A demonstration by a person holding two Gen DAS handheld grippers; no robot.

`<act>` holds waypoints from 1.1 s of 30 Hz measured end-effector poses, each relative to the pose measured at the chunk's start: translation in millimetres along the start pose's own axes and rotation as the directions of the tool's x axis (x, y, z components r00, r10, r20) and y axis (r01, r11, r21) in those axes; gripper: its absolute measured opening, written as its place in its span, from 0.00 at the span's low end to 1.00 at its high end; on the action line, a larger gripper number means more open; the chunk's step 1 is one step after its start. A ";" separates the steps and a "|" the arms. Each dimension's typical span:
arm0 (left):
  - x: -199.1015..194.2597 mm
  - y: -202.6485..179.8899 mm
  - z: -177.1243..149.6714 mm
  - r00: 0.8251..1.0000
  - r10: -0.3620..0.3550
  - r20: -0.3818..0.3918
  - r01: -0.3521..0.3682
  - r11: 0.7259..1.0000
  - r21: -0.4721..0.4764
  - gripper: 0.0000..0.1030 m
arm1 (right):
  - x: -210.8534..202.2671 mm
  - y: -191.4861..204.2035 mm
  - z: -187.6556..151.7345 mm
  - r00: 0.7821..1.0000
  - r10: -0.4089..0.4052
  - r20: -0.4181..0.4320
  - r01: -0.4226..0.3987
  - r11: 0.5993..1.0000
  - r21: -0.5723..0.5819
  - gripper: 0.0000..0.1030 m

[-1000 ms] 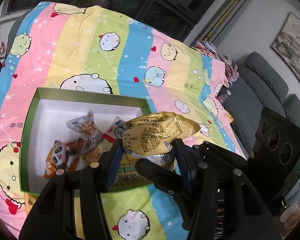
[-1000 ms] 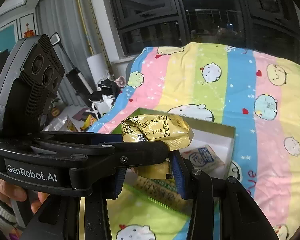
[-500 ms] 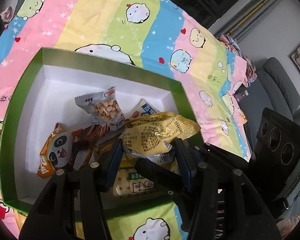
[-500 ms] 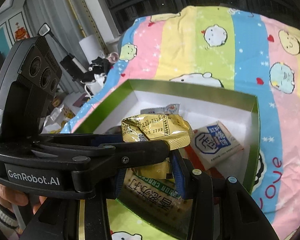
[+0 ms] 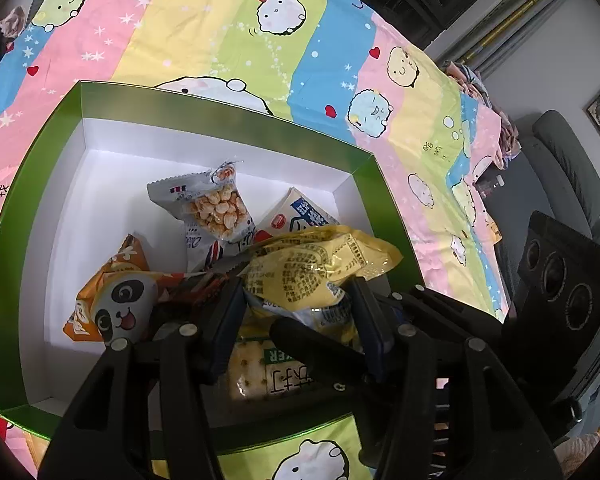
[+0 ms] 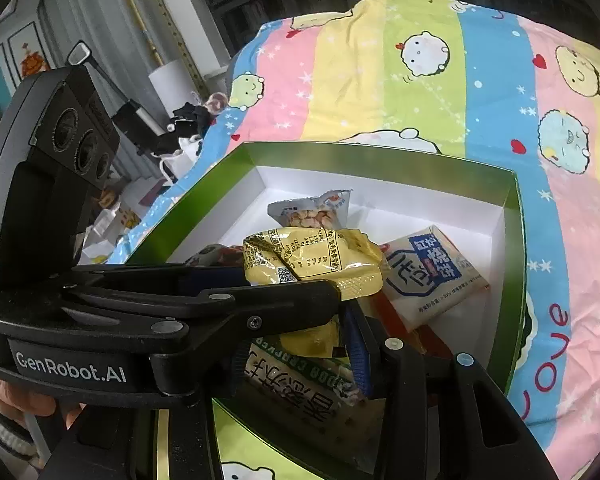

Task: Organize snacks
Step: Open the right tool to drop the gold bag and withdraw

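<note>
A yellow snack packet (image 5: pixel 312 268) is held between both grippers over the near right part of a green box with a white inside (image 5: pixel 100 184). My left gripper (image 5: pixel 296 312) is shut on the packet, and so is my right gripper (image 6: pixel 300 312); the packet also shows in the right wrist view (image 6: pixel 312 260). Inside the box lie a panda packet (image 5: pixel 112 304), a clear packet of puffed corn (image 5: pixel 212 208), a white and blue packet (image 6: pixel 428 272) and a cracker packet (image 5: pixel 268 372) under the grippers.
The box (image 6: pixel 516 264) sits on a striped cartoon bedsheet (image 5: pixel 220 32). A grey sofa (image 5: pixel 568 168) stands to the right of the bed. Clutter and bags (image 6: pixel 180 136) lie on the floor to the left of the bed.
Both grippers, holding the yellow packet together, have moved forward and down from the box's near edge to over its inside. The box contents look larger and closer.
</note>
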State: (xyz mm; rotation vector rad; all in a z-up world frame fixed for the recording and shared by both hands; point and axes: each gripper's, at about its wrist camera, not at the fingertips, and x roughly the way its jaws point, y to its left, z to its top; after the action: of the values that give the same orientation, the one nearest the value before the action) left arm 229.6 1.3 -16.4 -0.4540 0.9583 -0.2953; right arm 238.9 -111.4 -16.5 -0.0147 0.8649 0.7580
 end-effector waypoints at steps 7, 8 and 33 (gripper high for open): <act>0.3 -3.6 -1.7 1.000 0.028 -0.002 -0.028 1.000 0.003 0.56 | -0.2 0.4 0.2 1.000 -0.025 -0.011 0.025 1.000 0.011 0.43; 0.6 -5.3 -1.5 0.999 0.037 -0.001 -0.037 0.999 0.008 0.56 | -0.5 0.7 0.2 0.999 -0.029 -0.012 0.029 1.000 0.009 0.43; -51.0 -32.1 -13.1 0.956 0.242 0.165 -0.259 0.962 0.088 0.99 | -66.7 12.1 -11.0 0.970 -0.227 0.085 0.229 0.973 -0.015 0.95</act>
State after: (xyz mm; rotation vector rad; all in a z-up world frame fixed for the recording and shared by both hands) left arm 189.4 -7.4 29.6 -0.2469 0.8345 -0.0801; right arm 196.8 -145.5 25.7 -0.1027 0.7593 0.5496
